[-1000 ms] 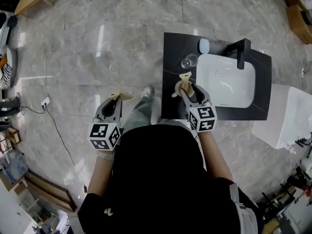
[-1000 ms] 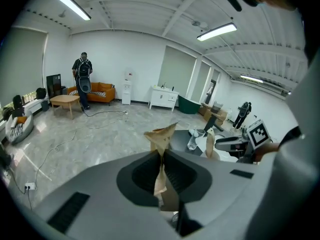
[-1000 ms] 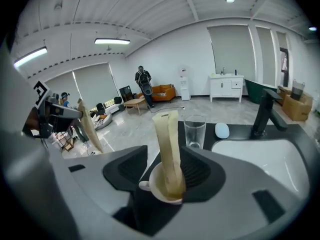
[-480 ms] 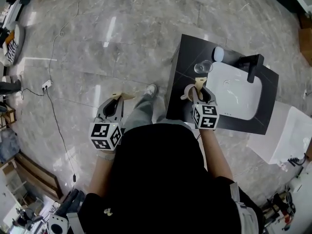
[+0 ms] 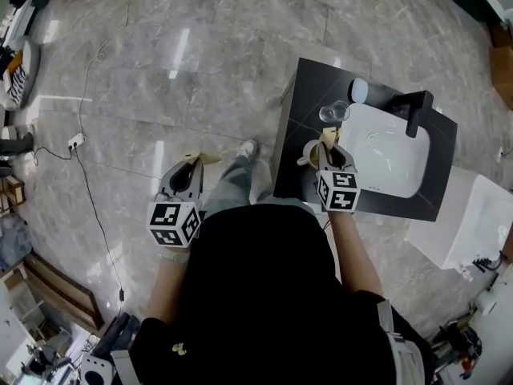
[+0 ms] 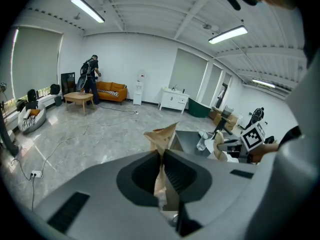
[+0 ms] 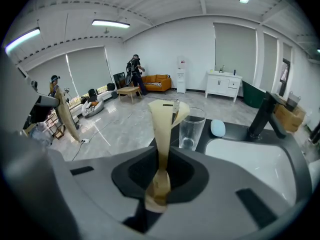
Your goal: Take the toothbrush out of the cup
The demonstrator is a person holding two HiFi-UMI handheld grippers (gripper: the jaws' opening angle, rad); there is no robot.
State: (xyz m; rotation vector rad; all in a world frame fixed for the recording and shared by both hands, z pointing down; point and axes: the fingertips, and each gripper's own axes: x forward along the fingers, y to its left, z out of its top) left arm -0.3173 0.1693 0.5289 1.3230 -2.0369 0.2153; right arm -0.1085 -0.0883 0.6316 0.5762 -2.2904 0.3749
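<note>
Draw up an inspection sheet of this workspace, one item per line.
Surface: black counter holding a white sink and a black tap.
Job's things: clear glass cup upright by the sink's corner; no toothbrush made out in any view.
Clutter: pale oval object beyond the cup.
Grippers: left gripper shut and empty, over the floor away from the counter. Right gripper just short of the cup, jaws closing, tan pads together; cannot tell if anything is pinched.
Cables: cable and power strip on the floor at left.
Surroundings: grey marble floor; white unit beside the counter; person far off by an orange sofa.
</note>
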